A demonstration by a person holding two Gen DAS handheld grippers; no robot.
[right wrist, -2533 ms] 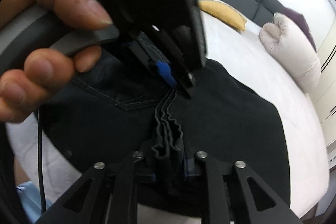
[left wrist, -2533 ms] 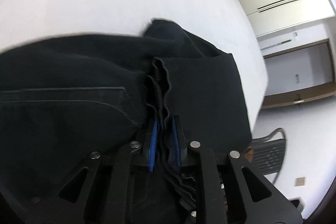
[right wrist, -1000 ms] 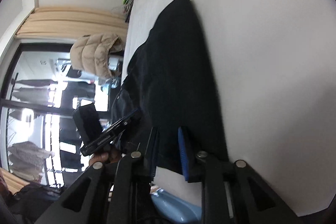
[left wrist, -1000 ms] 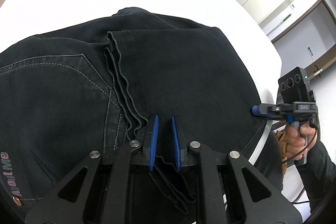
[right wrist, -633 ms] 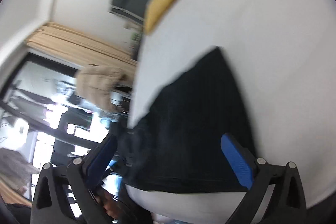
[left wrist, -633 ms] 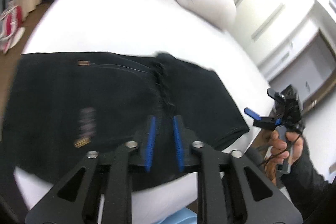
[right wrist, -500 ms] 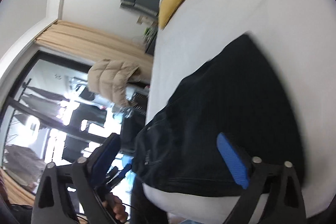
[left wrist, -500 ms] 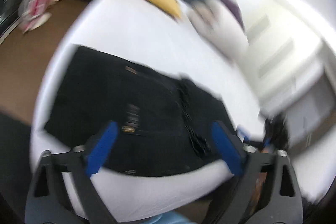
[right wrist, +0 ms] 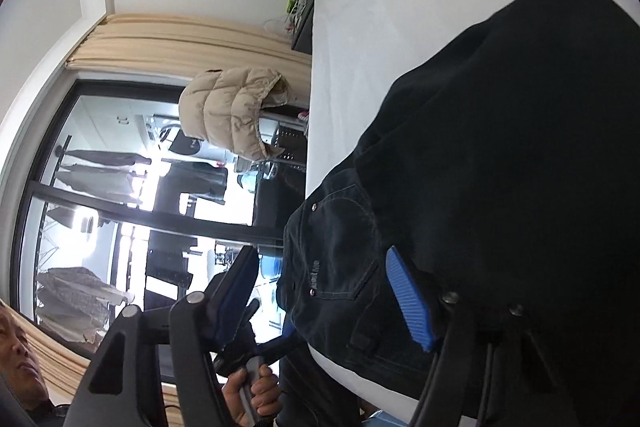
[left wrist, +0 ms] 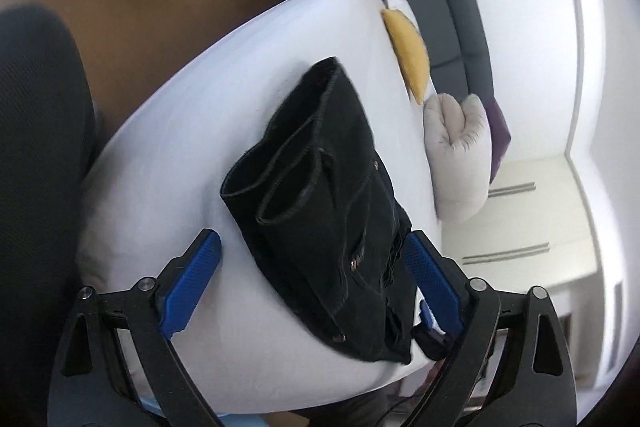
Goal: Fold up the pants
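Left wrist view: my left gripper (left wrist: 312, 279) spread wide, empty | folded black pants (left wrist: 328, 211) on white bed (left wrist: 172, 131), near corner cut off behind a finger | my right gripper (right wrist: 324, 303) closing, nothing pinched; pants (right wrist: 500, 155) swallow its dark far finger.

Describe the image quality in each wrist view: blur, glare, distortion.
Left wrist view: heavy fisheye bending, dark corners, soft blur at the floor, black pants on the white bed fairly sharp. Right wrist view: window blown out by glare, pants so dark that folds barely show, picture turned sideways.
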